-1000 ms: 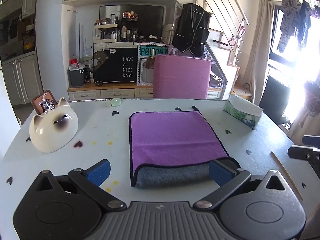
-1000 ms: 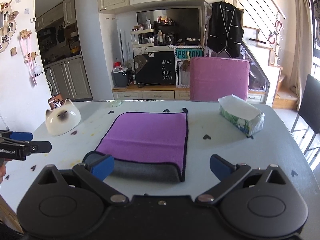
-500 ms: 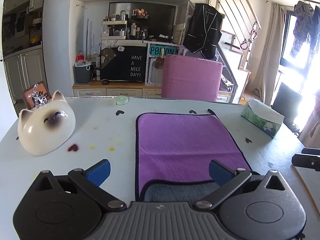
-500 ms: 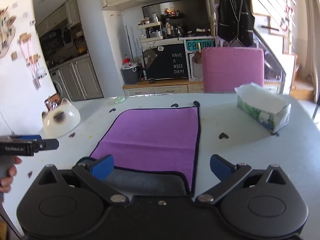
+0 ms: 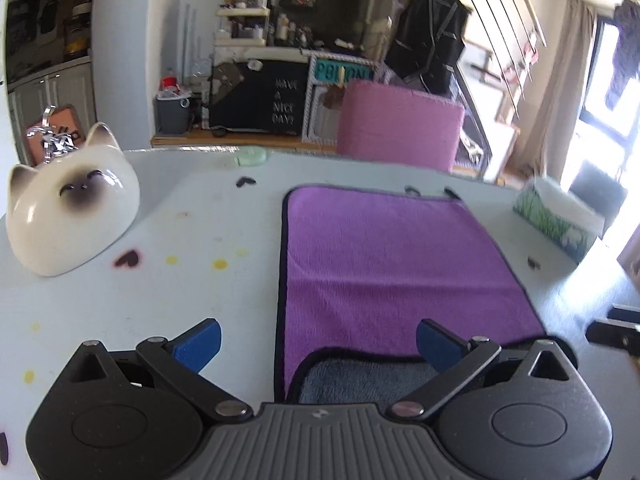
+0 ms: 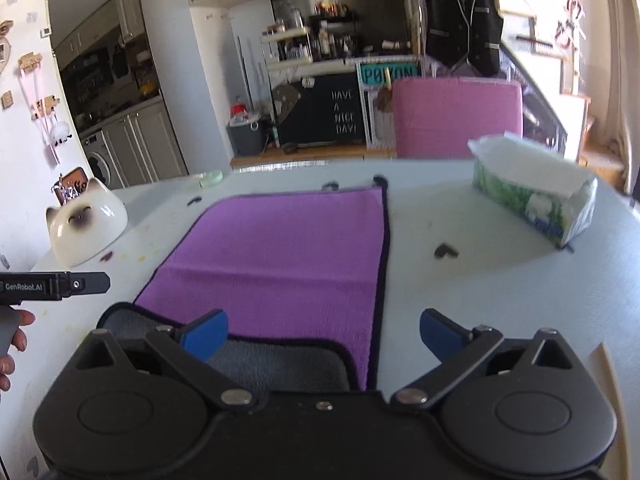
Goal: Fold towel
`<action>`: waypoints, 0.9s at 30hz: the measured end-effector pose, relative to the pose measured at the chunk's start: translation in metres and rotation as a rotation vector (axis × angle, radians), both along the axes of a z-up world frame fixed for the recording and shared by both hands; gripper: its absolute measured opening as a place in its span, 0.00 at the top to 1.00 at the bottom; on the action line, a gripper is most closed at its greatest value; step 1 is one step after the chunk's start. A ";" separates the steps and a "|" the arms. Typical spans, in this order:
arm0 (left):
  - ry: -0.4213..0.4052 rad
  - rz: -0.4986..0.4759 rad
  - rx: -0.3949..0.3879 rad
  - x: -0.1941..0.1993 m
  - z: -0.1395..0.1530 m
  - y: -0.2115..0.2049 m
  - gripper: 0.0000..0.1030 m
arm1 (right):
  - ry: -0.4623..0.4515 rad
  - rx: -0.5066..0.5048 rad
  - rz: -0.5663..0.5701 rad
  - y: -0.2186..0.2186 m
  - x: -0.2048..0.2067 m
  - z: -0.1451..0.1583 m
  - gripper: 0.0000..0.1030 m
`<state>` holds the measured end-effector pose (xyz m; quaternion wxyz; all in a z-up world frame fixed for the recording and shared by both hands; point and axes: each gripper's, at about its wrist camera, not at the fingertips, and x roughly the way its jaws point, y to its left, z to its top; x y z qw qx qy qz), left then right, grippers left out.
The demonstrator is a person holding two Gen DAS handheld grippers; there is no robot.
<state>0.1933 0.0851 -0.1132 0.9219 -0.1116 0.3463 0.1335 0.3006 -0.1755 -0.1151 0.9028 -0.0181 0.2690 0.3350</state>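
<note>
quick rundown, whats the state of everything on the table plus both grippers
towel: flat on the table, purple side up, near edge turned back showing grey underside
left gripper: open, over the towel's near left corner, holding nothing
right gripper: open, over the towel's near right corner, holding nothing
tissue box: open, white tissue sticking out
cat-shaped bowl: face toward the camera, standing left of the towel

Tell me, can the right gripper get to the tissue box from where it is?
Probably yes. The right gripper is open over the towel's near edge, and only bare table lies between it and the tissue box, far right.
</note>
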 end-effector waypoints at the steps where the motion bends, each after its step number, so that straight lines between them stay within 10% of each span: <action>1: 0.012 -0.005 0.006 0.001 -0.002 -0.001 0.01 | 0.007 0.001 0.004 0.001 0.001 -0.002 0.16; 7: 0.030 -0.021 -0.009 0.001 -0.010 0.001 0.08 | 0.067 -0.019 0.006 0.008 0.013 -0.021 0.47; 27: 0.102 -0.094 -0.088 0.006 -0.030 0.006 0.64 | 0.104 -0.053 0.045 0.008 0.015 -0.038 0.75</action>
